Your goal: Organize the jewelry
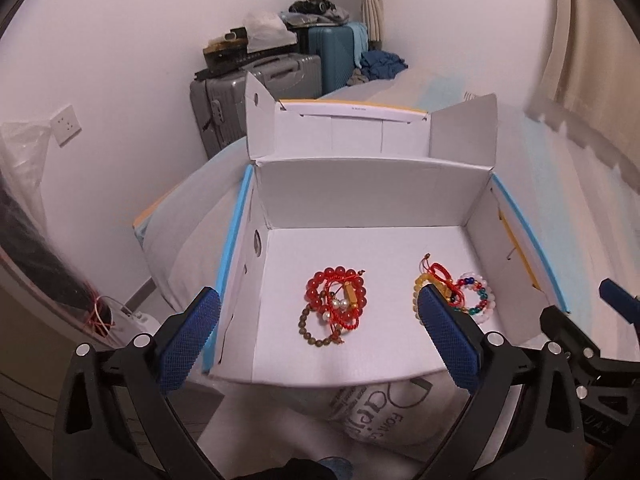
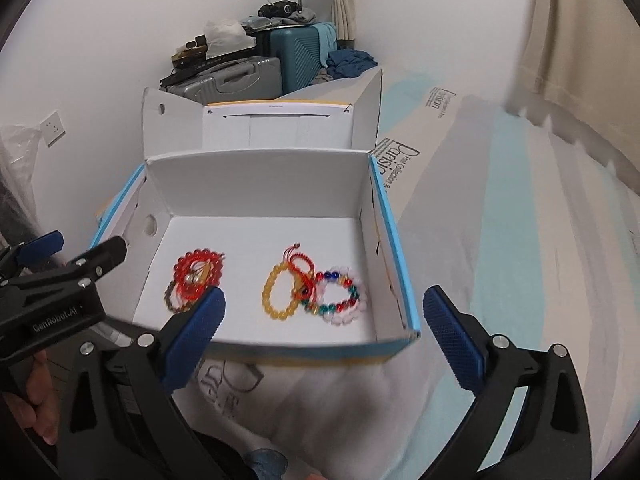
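Both grippers are hovering before the open white cardboard box with blue edges [image 1: 476, 248], which is sitting on the bed. The left gripper [image 1: 316, 336] and the right gripper [image 2: 324, 332] are standing with fingers fully released, holding nothing. The red bead bracelet bundle [image 1: 336, 300] and the yellow and multicoloured bead bracelets [image 2: 316, 294] are lying apart on the box floor. The cords are looking tangled, so one pick is probably risking to drag several bracelets together.

Left wrist view: aimed steeply down, close, from the near-left side of the open white cardboard box [image 1: 372, 196].
Right wrist view: aimed likewise from near-right.
Shared: box interior [image 2: 256, 188].
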The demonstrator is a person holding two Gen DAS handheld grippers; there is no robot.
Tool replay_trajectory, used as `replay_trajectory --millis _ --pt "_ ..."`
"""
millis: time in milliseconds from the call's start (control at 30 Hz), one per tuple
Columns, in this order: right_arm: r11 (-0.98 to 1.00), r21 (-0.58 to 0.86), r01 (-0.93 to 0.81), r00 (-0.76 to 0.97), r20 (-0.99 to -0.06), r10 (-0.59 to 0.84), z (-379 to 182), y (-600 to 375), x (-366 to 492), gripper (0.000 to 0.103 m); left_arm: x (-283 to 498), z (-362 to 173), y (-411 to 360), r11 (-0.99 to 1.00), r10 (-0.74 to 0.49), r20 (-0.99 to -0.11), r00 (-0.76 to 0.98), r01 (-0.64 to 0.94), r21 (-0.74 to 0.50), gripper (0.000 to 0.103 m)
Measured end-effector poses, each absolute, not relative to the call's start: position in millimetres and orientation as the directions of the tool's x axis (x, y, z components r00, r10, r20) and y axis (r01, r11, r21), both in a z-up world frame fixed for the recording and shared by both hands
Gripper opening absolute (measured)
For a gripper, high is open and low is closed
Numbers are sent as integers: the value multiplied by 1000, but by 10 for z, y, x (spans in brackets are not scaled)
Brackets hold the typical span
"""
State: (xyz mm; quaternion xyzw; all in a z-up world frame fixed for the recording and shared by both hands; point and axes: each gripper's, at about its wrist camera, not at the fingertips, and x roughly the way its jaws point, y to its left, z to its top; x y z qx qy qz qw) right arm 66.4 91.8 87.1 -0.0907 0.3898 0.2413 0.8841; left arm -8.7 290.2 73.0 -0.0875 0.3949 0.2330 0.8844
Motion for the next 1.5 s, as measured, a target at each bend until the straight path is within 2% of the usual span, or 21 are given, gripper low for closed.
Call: replay_trajectory --millis 400,1500 --pt "881 12 -472 597 -731 330 926 762 253 95 -518 712 2767 884 336 -741 582 -467 34 97" --pt "878 3 -479 584 -745 321 904 742 245 95 -508 682 2655 886 344 -731 590 -461 45 97"
